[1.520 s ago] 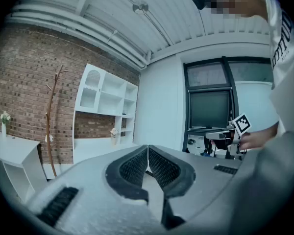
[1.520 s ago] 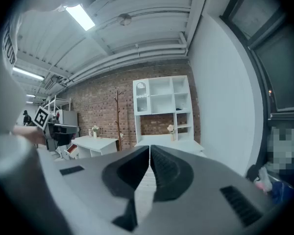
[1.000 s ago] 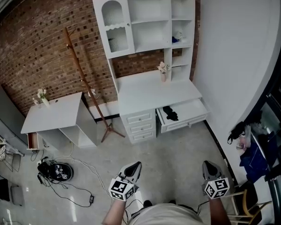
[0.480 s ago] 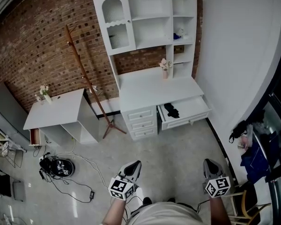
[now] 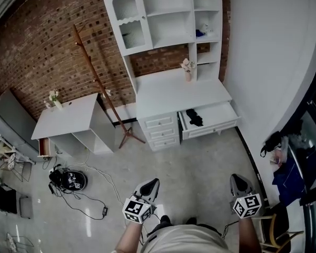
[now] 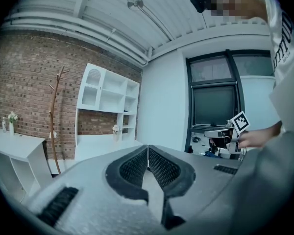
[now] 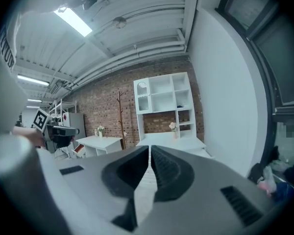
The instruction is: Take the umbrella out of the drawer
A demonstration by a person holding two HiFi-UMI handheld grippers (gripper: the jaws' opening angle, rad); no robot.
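Observation:
A black folded umbrella [image 5: 194, 117] lies in the open drawer [image 5: 217, 121] of the white desk with a hutch [image 5: 179, 96], far ahead across the floor. Both grippers are held low near the person's body, well short of the desk. My left gripper [image 5: 150, 185] is shut with nothing in it; in the left gripper view its ribbed pads [image 6: 137, 166] meet. The right gripper [image 5: 237, 181] is also shut and empty, pointing at the desk [image 7: 172, 141]. The umbrella is too small to make out in either gripper view.
A wooden coat stand [image 5: 101, 86] leans left of the desk. A low white table [image 5: 68, 124] with a flower vase stands further left. Cables and a black device [image 5: 68, 181] lie on the floor. A white wall [image 5: 274, 62] runs along the right, with a dark bag [image 5: 274, 141] at its foot.
The head view has drawn closer to the desk, which has shifted slightly down and right in the frame. Both grippers stay shut low in front of the person.

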